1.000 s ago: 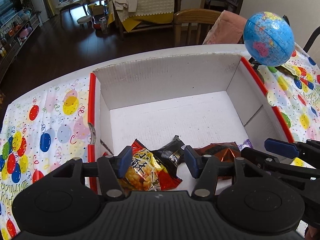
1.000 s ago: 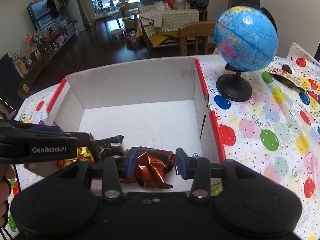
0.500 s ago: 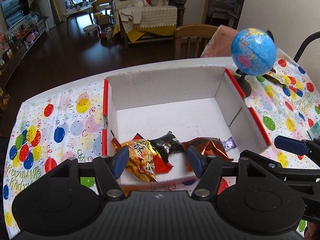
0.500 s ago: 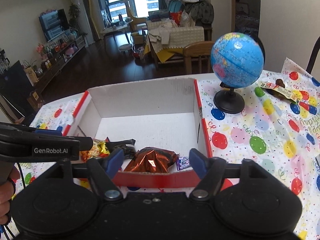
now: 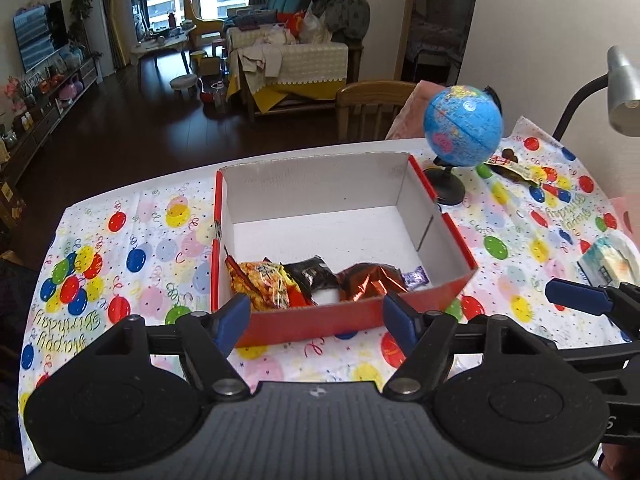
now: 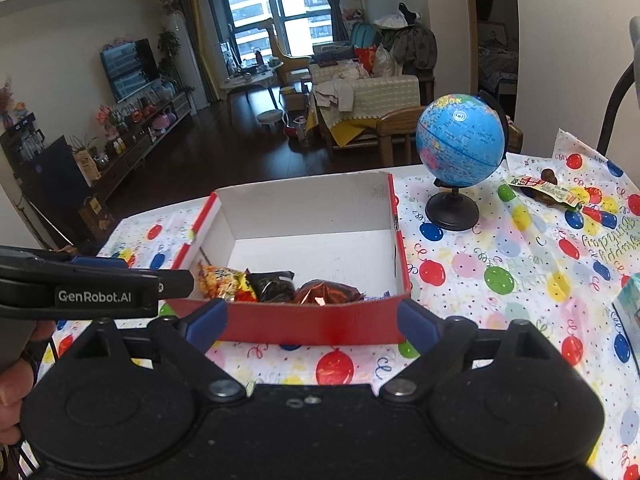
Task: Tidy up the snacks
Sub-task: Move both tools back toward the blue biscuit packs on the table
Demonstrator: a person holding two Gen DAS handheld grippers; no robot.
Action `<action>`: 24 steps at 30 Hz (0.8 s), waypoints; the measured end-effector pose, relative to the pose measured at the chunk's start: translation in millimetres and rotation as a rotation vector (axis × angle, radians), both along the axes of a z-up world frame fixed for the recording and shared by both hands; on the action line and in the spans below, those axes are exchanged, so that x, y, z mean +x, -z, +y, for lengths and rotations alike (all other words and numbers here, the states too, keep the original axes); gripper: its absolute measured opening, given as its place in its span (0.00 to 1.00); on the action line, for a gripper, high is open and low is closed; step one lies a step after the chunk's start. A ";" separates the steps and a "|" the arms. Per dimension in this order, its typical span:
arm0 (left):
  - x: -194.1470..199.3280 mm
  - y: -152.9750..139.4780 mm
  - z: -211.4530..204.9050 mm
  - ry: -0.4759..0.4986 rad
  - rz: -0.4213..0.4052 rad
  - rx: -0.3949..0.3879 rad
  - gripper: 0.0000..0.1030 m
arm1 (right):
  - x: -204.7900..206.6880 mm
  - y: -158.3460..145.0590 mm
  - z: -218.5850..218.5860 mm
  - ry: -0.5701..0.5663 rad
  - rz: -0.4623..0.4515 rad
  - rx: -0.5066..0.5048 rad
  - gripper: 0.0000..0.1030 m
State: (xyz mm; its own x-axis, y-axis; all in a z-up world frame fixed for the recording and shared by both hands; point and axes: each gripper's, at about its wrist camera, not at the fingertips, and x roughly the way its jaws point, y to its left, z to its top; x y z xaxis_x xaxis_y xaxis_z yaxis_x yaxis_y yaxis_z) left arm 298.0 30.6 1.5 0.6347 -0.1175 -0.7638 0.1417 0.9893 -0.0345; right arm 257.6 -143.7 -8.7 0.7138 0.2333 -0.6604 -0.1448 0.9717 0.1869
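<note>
A red-and-white cardboard box (image 5: 320, 322) (image 6: 312, 324) sits on the balloon tablecloth. Along its near wall lie a yellow-orange snack bag (image 5: 264, 284) (image 6: 220, 278), a black packet (image 5: 314, 278) (image 6: 274, 288), a shiny red-brown packet (image 5: 370, 282) (image 6: 326, 292) and a small purple candy (image 5: 416, 278). My left gripper (image 5: 316, 320) is open and empty, held back in front of the box. My right gripper (image 6: 312, 320) is open and empty, also in front of the box. A snack wrapper (image 5: 516, 170) (image 6: 544, 190) lies on the cloth at the far right.
A blue globe (image 5: 462, 126) (image 6: 458, 146) on a black stand is just right of the box. A light packet (image 5: 608, 260) lies at the right edge. A lamp neck (image 5: 580, 100) rises at far right. A wooden chair (image 5: 372, 108) stands behind the table.
Both grippers have pulled back and up, away from the box. The right gripper has opened wider and left the red-brown packet lying in the box.
</note>
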 end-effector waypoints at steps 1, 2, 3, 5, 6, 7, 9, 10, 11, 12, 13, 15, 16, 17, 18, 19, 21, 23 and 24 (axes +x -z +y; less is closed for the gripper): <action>-6.1 -2.2 0.2 -0.009 -0.006 0.003 0.71 | -4.7 -1.5 -1.3 0.000 -0.004 -0.001 0.90; -11.6 -4.1 0.4 -0.012 -0.012 0.003 0.71 | -9.8 -2.9 -1.7 0.000 -0.005 0.001 0.91; -17.4 -6.1 1.1 -0.013 -0.017 0.000 0.71 | -15.2 -4.2 -2.8 -0.004 -0.006 0.007 0.91; -28.6 -9.8 2.5 -0.015 -0.026 -0.007 0.72 | -25.4 -6.8 -3.7 -0.011 -0.012 0.013 0.91; -34.3 -12.0 3.5 -0.014 -0.029 -0.011 0.76 | -30.8 -7.6 -3.9 -0.013 -0.014 0.013 0.91; -39.4 -13.4 4.5 -0.015 -0.029 -0.016 0.80 | -35.9 -8.4 -4.3 -0.016 -0.015 0.016 0.91; -50.6 -15.4 6.3 -0.010 -0.030 -0.031 0.80 | -48.0 -8.6 -6.0 -0.021 -0.018 0.021 0.92; -55.9 -15.7 6.7 -0.009 -0.030 -0.034 0.80 | -53.5 -9.3 -5.9 -0.023 -0.020 0.023 0.93; -61.0 -15.7 7.1 -0.010 -0.029 -0.036 0.80 | -59.4 -8.9 -6.4 -0.028 -0.024 0.023 0.95; -66.0 -15.2 7.3 -0.011 -0.027 -0.036 0.82 | -65.0 -8.8 -6.5 -0.031 -0.028 0.019 0.95; -71.3 -14.5 7.0 -0.007 -0.025 -0.036 0.82 | -70.5 -8.3 -6.8 -0.032 -0.030 0.015 0.95; -80.4 -12.2 5.4 0.003 -0.021 -0.040 0.82 | -80.6 -6.5 -7.9 -0.040 -0.028 0.012 0.96; -84.7 -10.3 4.7 0.005 -0.016 -0.042 0.83 | -85.7 -5.3 -8.2 -0.043 -0.029 0.008 0.96; -88.8 -7.9 3.9 0.005 -0.010 -0.042 0.83 | -89.9 -3.8 -8.8 -0.046 -0.029 0.008 0.96; -93.4 -5.1 2.7 0.004 -0.002 -0.041 0.86 | -93.5 -1.7 -9.6 -0.048 -0.025 0.010 0.96; -98.1 -1.6 1.8 0.003 0.003 -0.039 0.88 | -97.2 0.9 -10.3 -0.048 -0.020 0.012 0.96; -106.0 5.5 -0.6 0.000 0.009 -0.031 0.89 | -103.4 6.0 -11.5 -0.046 -0.007 0.019 0.96; -114.3 15.1 -1.5 -0.009 0.029 -0.032 0.89 | -109.3 13.6 -11.6 -0.045 0.007 0.020 0.97; -117.7 20.4 -1.6 -0.014 0.043 -0.036 0.89 | -112.7 18.4 -12.0 -0.045 0.016 0.022 0.97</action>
State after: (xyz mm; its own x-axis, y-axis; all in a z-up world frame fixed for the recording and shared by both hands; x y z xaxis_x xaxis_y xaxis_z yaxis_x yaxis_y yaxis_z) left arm 180.2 29.1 -19.0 0.6035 -0.1373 -0.7854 0.1257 0.9891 -0.0763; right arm 144.9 -155.7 -27.0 0.6919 0.2793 -0.6658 -0.1852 0.9599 0.2103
